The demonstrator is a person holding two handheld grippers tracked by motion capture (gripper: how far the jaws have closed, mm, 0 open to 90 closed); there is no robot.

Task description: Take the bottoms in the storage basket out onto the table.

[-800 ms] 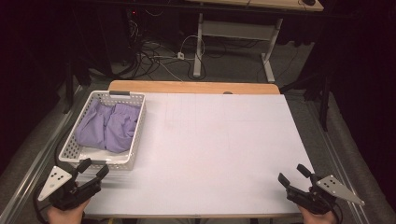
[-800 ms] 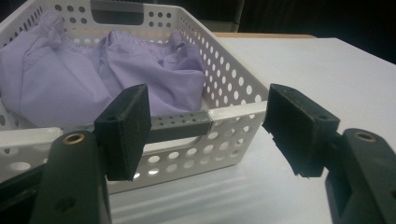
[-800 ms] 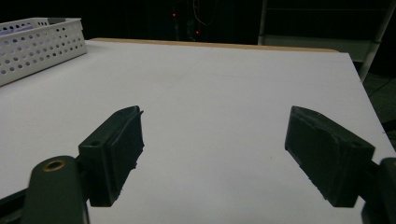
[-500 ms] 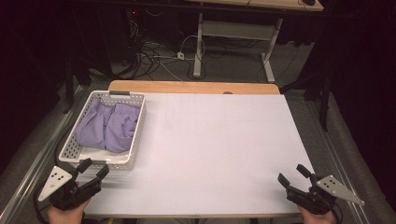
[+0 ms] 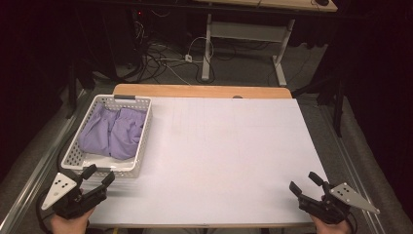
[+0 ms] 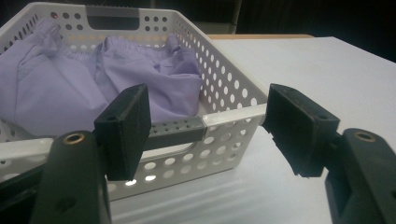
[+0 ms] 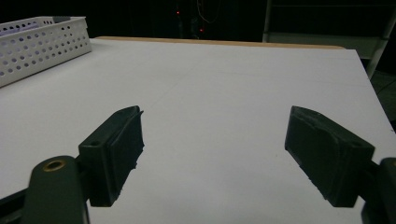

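Left gripper [image 5: 95,183] sits at the near-left corner of the counter [image 5: 229,146], jaws apart and empty, pointed at the near wall of the white perforated basket [image 5: 141,134]. Judging by the aim, the step in hand is reaching into the basket for the purple garment [image 5: 112,134]. To do it well: lift over the near rim first rather than driving straight in, since the rim sits between jaws and cloth in the left gripper view; come down on a raised fold near the middle, close on one bunch of fabric, not on the basket wall. The light basket could slide or tip if the rim gets bumped. The basket holds just the garment, crumpled, gathered waistband toward the far wall, filling most of the floor. Right gripper [image 5: 307,187] rests at the near-right corner, well apart from the basket, jaws apart with nothing between them, over bare counter.
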